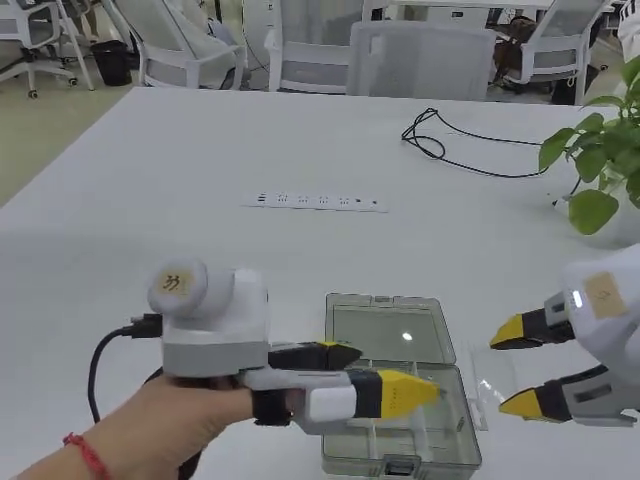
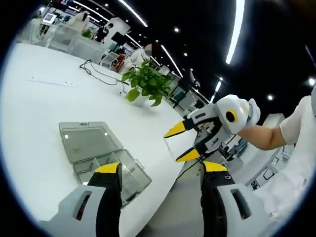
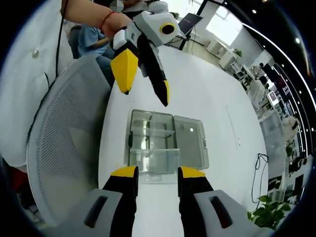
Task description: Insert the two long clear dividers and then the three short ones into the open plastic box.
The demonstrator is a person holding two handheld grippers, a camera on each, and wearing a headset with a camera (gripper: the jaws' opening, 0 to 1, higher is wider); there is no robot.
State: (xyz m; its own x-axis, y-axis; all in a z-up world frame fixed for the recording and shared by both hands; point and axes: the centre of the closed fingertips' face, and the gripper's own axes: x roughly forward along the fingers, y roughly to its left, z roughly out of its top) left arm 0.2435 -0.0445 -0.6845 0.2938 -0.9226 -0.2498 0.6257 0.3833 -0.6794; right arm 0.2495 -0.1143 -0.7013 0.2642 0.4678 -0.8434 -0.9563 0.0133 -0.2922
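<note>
The open clear plastic box (image 1: 400, 440) lies near the table's front edge, its lid (image 1: 385, 330) folded flat behind it. Clear walls seem to stand inside the base; I cannot tell how many. My left gripper (image 1: 385, 372) hovers open over the box with nothing between its jaws. Right of the box, my right gripper (image 1: 510, 372) is open too. Loose clear dividers (image 1: 490, 390) lie on the table between the box and it. In the right gripper view those dividers (image 3: 158, 160) sit just ahead of the open right gripper (image 3: 158, 173), with the box (image 3: 163, 138) beyond. The left gripper (image 2: 160, 170) sees the box (image 2: 98, 153).
A white power strip (image 1: 318, 201) lies mid-table, a black cable (image 1: 450, 140) loops at the back right, and a green plant (image 1: 600, 170) stands at the right edge. Office chairs line the far side. A mesh chair (image 3: 64, 138) stands at the table's near edge.
</note>
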